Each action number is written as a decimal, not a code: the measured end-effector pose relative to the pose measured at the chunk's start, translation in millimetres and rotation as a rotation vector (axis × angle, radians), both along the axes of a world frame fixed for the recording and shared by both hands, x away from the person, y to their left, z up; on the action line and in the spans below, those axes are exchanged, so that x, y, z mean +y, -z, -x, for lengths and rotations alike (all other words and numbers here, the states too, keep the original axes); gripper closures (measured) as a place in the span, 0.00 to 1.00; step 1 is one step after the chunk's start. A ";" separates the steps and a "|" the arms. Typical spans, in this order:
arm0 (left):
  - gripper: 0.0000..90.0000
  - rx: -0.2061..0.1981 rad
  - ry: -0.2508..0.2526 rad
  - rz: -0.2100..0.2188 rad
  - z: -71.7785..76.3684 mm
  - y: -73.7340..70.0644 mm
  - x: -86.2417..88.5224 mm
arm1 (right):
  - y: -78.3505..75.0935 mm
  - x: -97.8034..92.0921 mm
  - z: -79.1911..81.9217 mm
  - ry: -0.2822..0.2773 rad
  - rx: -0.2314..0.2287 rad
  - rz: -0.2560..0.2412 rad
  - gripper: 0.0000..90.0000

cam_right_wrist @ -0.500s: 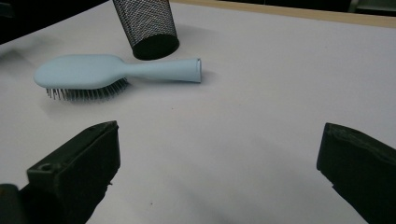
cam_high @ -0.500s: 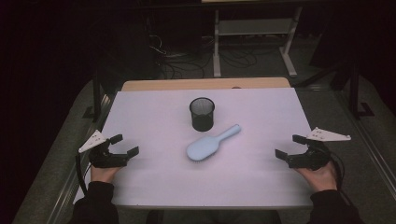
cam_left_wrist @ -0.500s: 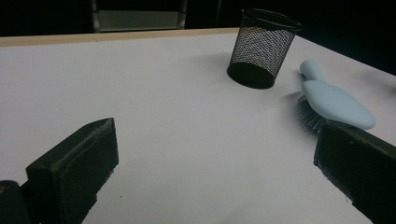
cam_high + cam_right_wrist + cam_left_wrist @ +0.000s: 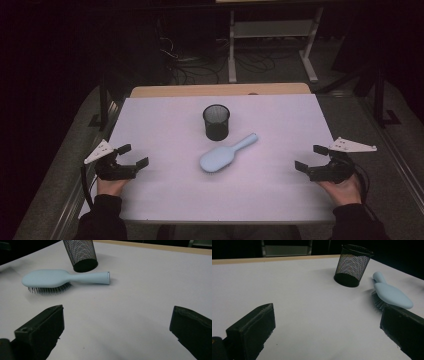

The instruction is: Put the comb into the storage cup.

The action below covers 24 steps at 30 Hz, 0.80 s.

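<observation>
Pale-blue hairbrush (image 4: 226, 154) lies bristles-down at frame centre, just below the mesh cup (image 4: 216, 121), handle pointing upper right; right gripper (image 4: 314, 160) and left gripper (image 4: 131, 157) wait wide open, roughly equidistant.

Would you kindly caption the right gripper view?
Open right gripper facing a blue hairbrush, bristles down, beside a mesh cup.

The mesh cup (image 4: 80, 255) loses its rim to the top edge — the hairbrush (image 4: 390, 293) partly hides behind a jaw.
</observation>
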<state>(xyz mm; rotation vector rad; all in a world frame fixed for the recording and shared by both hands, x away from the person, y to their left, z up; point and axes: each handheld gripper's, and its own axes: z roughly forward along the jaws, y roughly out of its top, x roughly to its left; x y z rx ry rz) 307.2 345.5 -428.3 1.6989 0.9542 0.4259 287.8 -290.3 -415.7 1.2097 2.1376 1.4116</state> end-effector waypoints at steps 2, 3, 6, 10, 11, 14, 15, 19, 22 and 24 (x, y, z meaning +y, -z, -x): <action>0.00 0.001 -0.003 -0.007 0.9 -0.3 0.3 | -0.1 0.2 0.3 -0.001 0.001 0.004 0.00; 0.00 0.002 -0.006 -0.007 1.3 -0.4 0.4 | -0.6 0.2 0.6 -0.001 -0.002 0.006 0.00; 0.00 -0.001 -0.011 -0.006 2.0 -0.5 0.6 | -3.7 0.7 1.3 -0.003 -0.013 0.012 0.00; 0.00 -0.012 -0.012 -0.011 3.6 0.3 0.1 | -11.7 -0.7 2.5 0.003 -0.041 0.034 0.00; 0.00 -0.013 -0.014 -0.009 3.9 0.5 -0.1 | -12.9 -1.3 2.4 0.001 -0.040 0.028 0.00; 0.00 -0.022 -0.017 -0.011 5.0 0.8 -0.4 | -15.0 -2.4 0.4 -0.006 -0.031 0.027 0.00; 0.00 -0.025 -0.018 -0.008 5.5 0.8 -0.7 | -16.0 -2.7 -0.7 -0.010 -0.028 0.027 0.00; 0.00 -0.038 -0.015 -0.008 6.9 0.8 -1.6 | -22.9 -2.6 -3.3 -0.020 -0.026 0.032 0.00; 0.00 -0.042 -0.018 -0.010 7.7 0.7 -2.1 | -27.1 -1.8 -6.5 -0.033 -0.013 0.042 0.00; 0.00 -0.042 -0.019 -0.009 7.8 0.8 -2.1 | -29.8 -0.8 -8.6 -0.041 -0.008 0.048 0.00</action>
